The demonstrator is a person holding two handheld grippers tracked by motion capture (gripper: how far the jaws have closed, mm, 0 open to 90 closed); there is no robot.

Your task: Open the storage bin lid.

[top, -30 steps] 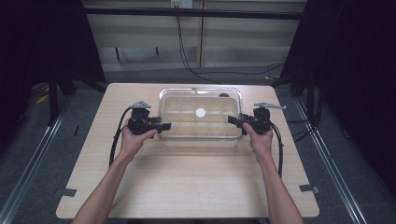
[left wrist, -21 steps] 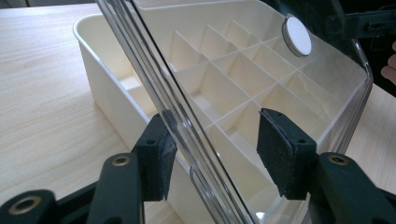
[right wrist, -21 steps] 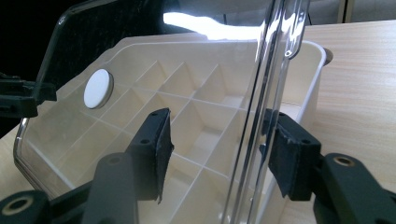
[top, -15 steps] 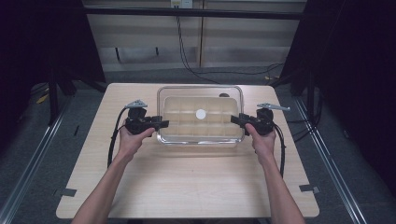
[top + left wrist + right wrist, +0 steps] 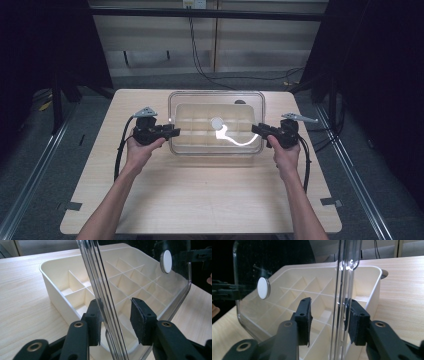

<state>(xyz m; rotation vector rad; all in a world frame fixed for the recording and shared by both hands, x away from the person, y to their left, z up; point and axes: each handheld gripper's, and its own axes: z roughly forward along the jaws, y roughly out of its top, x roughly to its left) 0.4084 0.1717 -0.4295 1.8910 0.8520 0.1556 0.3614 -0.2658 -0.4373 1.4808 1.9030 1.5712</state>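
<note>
Clearly, the coming move turns on how the clear lid [image 5: 216, 122] lies between the two hands: its long axis runs across the tabletop [image 5: 200, 200] from left to right, and each short end sits inside a pair of jaws. At the left, the left gripper [image 5: 167, 132] reaches in from the side; in the left gripper view its jaws stand apart, the lid's rim [image 5: 100, 290] running between the pads, touching or nearly touching the left pad and clear of the right one. Beneath the lid sits the cream divided box [image 5: 72, 287], resting on the tabletop, with the lid apparently raised off it and a white round knob [image 5: 217, 122] at its middle. At the right, the right gripper [image 5: 260, 130] mirrors this; its jaws are also apart, the rim [image 5: 343, 290] close against the right pad [image 5: 355, 322]. Both hands are equally near. Glare and transparency make the lid's far edge and exact tilt hard to judge.
</note>
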